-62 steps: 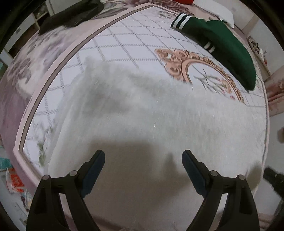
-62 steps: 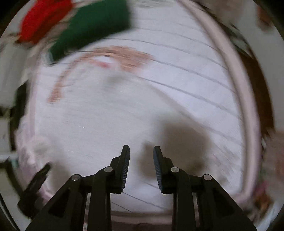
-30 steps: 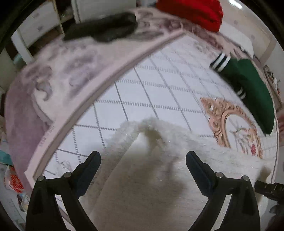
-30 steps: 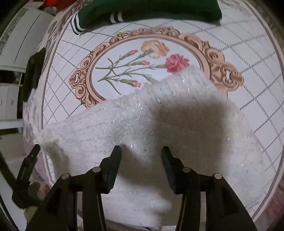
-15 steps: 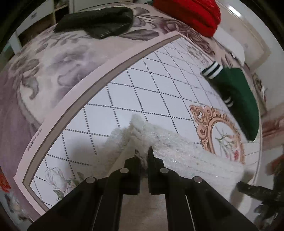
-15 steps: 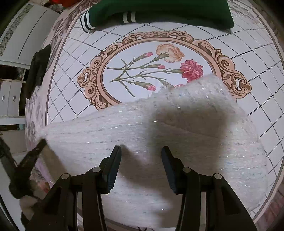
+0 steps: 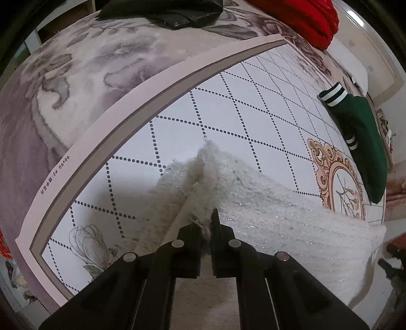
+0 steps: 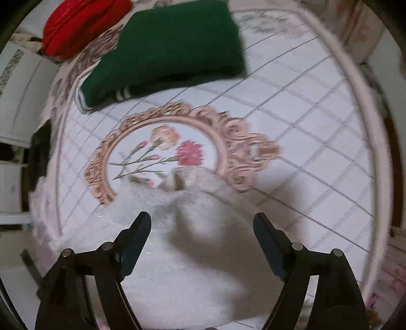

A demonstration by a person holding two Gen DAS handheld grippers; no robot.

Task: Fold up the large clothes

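**White fluffy knit pinched on the left**

My left gripper (image 7: 206, 223) is clamped on the white sweater (image 7: 266, 215) edge; a second ago it stood wide. My right gripper (image 8: 201, 228) has just been opening, nothing between. Green garment (image 8: 172, 45) at twelve o'clock, red one (image 8: 81, 25) at eleven.

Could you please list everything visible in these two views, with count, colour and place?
Fluffy garment: one, white, near edge of the mat.
Folded sweater: one, green with white stripes, far side.
Red garment: one, beyond the green sweater.
Dark garment: one, black, far edge of the bedspread.
Mat: one, white with dotted diamonds and flower medallion.
Left claw: shut on the white garment's edge.
Right claw: jaws just opened, nothing gripped, above the white garment.
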